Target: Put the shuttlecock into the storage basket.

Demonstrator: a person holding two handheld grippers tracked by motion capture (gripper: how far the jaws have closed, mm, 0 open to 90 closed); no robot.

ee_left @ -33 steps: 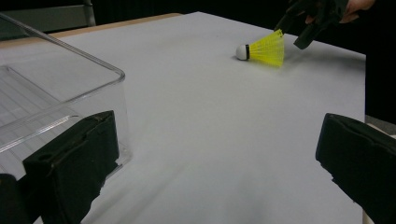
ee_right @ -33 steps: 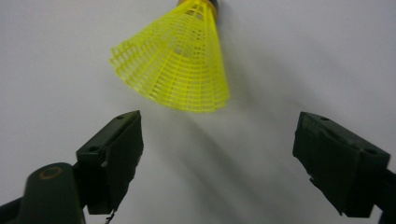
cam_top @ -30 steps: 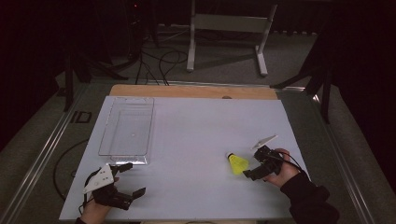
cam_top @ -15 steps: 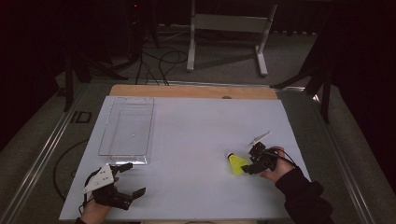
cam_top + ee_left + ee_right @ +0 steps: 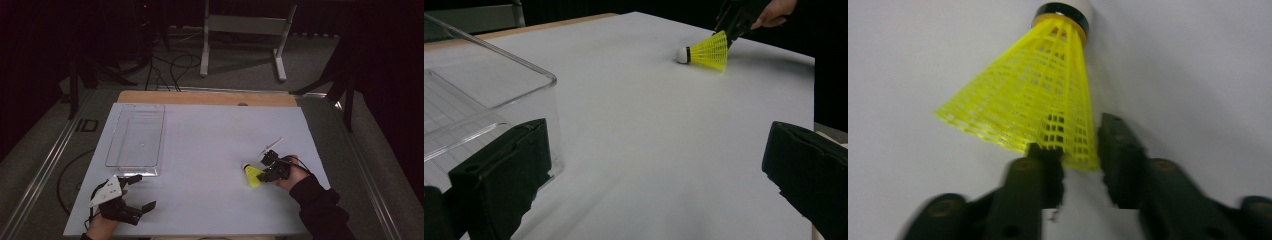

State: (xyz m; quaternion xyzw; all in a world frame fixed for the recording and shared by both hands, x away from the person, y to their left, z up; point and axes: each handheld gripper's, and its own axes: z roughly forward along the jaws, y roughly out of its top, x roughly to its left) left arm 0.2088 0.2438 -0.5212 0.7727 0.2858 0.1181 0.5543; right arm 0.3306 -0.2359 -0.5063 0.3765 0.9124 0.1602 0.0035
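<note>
a white sheet (image 5: pixel 200 165) covers the table in a dark room, and near its right edge lies a yellow mesh shuttlecock (image 5: pixel 253 175) with a white, black-banded cork, on its side. the right gripper (image 5: pixel 1080 160) has just been closing, its jaws now nipping the skirt's rim. well apart at the left, a clear plastic tray (image 5: pixel 135 142) holds nothing, and the left gripper (image 5: pixel 136 196) rests beside it, jaws spread wide.
</note>
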